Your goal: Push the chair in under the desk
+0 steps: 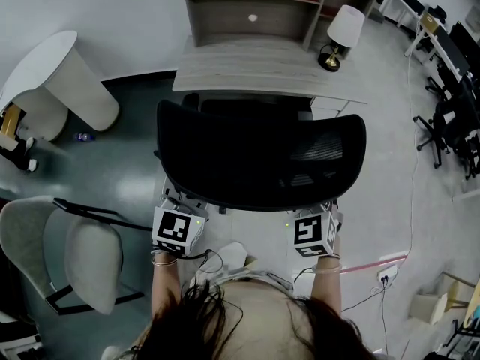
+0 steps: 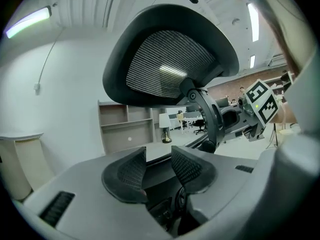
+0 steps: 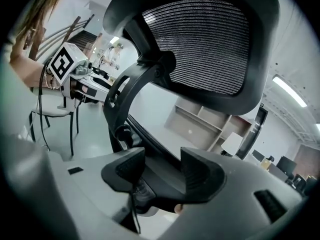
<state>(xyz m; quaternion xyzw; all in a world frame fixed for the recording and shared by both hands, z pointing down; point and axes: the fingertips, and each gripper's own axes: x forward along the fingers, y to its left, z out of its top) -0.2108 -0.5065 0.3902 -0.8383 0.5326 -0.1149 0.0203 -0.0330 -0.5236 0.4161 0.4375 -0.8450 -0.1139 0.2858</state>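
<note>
**Q:** Nearest first. How do the grippers stand?

**A:** Left gripper [image 2: 159, 166]: jaws spread wide and pads touching nothing, with dark parts of the chair [image 2: 170, 59] showing through the gap. Right gripper [image 3: 162, 171]: jaws also apart, straddling a dark bar of the frame without pinching it. Both sit low behind the backrest [image 1: 262, 156], one on each side. That probably keeps the push straight and stops the chair swivelling.

**Q:** And the chair?

**A:** It faces the desk [image 1: 247, 70], close up. The backrest hides the seat, so how far it is under cannot be told. The push looks unfinished. Beyond, a lamp [image 1: 341, 32] and shelf [image 1: 255, 6] stand on the desktop, clear of the path.
</note>
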